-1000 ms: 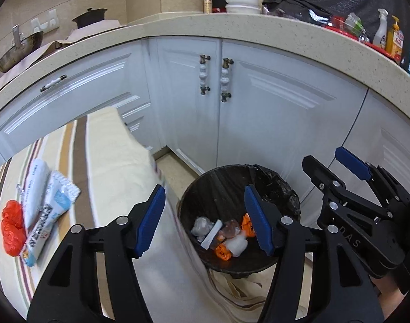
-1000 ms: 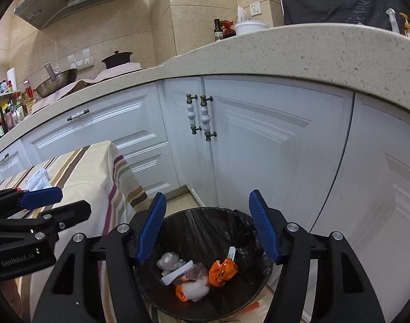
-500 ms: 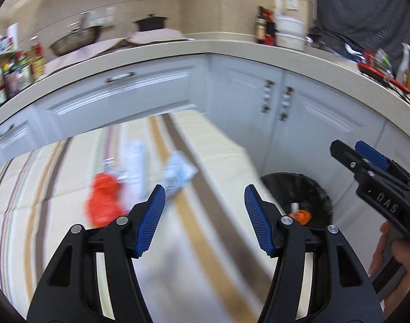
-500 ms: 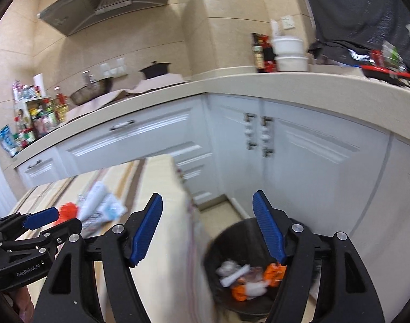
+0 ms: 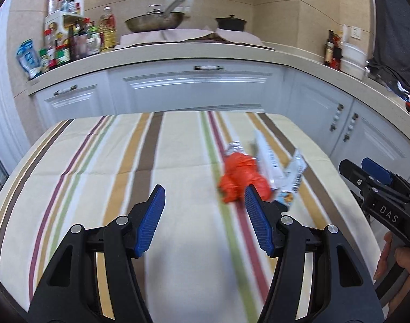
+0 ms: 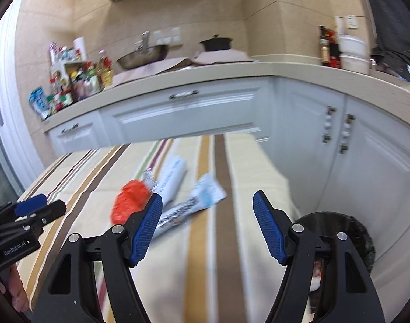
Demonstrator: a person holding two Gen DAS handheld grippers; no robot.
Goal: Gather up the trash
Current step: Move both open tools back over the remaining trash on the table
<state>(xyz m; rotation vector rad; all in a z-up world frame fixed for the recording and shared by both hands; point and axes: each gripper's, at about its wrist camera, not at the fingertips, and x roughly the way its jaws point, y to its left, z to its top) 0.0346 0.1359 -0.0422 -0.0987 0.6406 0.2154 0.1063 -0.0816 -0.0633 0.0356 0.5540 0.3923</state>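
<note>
An orange crumpled bag (image 5: 238, 179) (image 6: 129, 202) lies on the striped tablecloth (image 5: 151, 161) (image 6: 231, 161). Beside it are a long white wrapper (image 5: 268, 158) (image 6: 172, 179), a blue-and-white wrapper (image 5: 292, 179) (image 6: 202, 197) and a bit of silver foil (image 5: 233, 145). My left gripper (image 5: 204, 196) (image 6: 35, 207) hangs open over the cloth, its right finger just in front of the orange bag. My right gripper (image 6: 208, 199) (image 5: 377, 177) is open and empty above the table's right part. The black trash bin (image 6: 326, 214) stands on the floor at the table's right end.
White cabinets (image 5: 194, 86) run under a beige counter (image 5: 178, 48) behind and to the right of the table. On the counter are a wok (image 5: 153, 23), a black pot (image 5: 230, 23) and several bottles (image 5: 70, 43). A hand (image 5: 398, 258) holds the right gripper.
Both grippers have swung left from over the bin to above the table. The bin has left the left wrist view and sits low right in the right wrist view. Both stay empty.
</note>
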